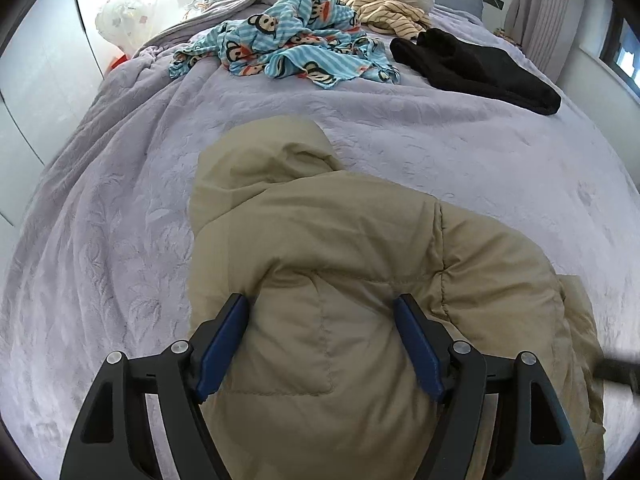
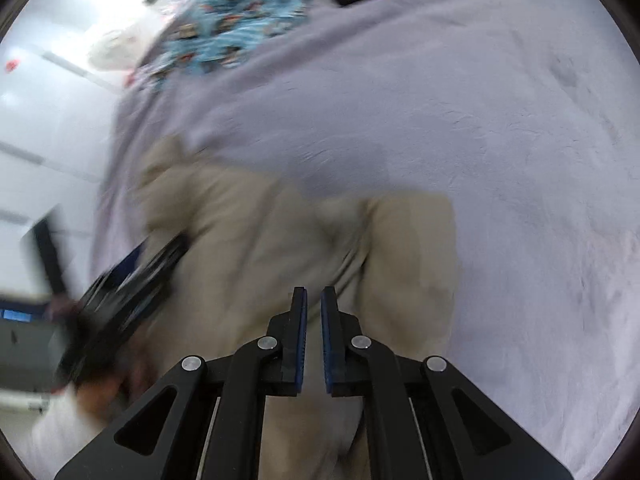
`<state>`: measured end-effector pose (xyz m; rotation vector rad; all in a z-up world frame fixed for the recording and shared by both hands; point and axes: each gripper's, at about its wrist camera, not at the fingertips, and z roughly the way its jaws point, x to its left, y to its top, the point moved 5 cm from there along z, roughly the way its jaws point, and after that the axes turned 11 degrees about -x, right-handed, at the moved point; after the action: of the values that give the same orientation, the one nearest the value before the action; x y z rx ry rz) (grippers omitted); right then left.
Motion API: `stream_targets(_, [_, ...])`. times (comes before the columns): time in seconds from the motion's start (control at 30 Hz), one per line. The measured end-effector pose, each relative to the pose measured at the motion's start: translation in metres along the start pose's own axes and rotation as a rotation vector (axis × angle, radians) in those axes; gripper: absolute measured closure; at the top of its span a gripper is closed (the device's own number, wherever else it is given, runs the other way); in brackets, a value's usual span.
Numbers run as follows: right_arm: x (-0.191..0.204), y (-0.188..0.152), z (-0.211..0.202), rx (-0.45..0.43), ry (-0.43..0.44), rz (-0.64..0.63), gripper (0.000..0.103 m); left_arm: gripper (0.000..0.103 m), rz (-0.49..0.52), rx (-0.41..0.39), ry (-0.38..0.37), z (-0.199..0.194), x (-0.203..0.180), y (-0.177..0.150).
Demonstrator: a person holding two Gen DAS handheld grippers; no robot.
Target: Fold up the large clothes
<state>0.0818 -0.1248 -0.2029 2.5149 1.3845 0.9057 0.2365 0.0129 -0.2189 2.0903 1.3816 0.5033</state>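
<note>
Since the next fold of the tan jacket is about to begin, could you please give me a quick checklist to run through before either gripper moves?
1. Tan hooded jacket lies on the bed cover, hood toward the far end: ok.
2. Left gripper open above the jacket's back panel, nothing pinched: ok.
3. Right gripper shut; fabric between its pads: cannot tell, the view is blurred.
4. Jacket's right sleeve lies beside the body: ok.
5. Bed around the jacket free; blue monkey-print cloth and black garment lie far off: ok.
6. Jacket's lower hem visible: not ok, hidden behind the grippers.
</note>
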Motion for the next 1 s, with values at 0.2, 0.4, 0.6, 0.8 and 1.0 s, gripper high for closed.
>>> stream_targets(0.2, [0.005,-0.056,-0.029,0.053,-0.014,-0.051,0.097,0.027,-0.021,-0.039,-0.017,-0.035,0.014,0.006])
stream_targets(0.4, [-0.016,-0.089,-0.019,0.127,-0.076,-0.06,0.097,0.027,-0.04,-0.039,-0.086,-0.096,0.044,-0.027])
stream_targets(0.6, [-0.026,-0.092,-0.03,0.105,-0.099,-0.039,0.097,0.027,-0.046,0.087,-0.066,-0.11,0.055,-0.092])
stream_targets(0.8, [0.006,-0.082,-0.071,-0.028,0.008,-0.104,0.095,0.025,-0.049,0.085,-0.02,-0.113,0.049,-0.108])
stream_targets(1.0, [0.008,-0.116,-0.033,0.14,-0.062,-0.168,0.093,0.025,-0.068,0.104,-0.018,-0.114,0.05,-0.111])
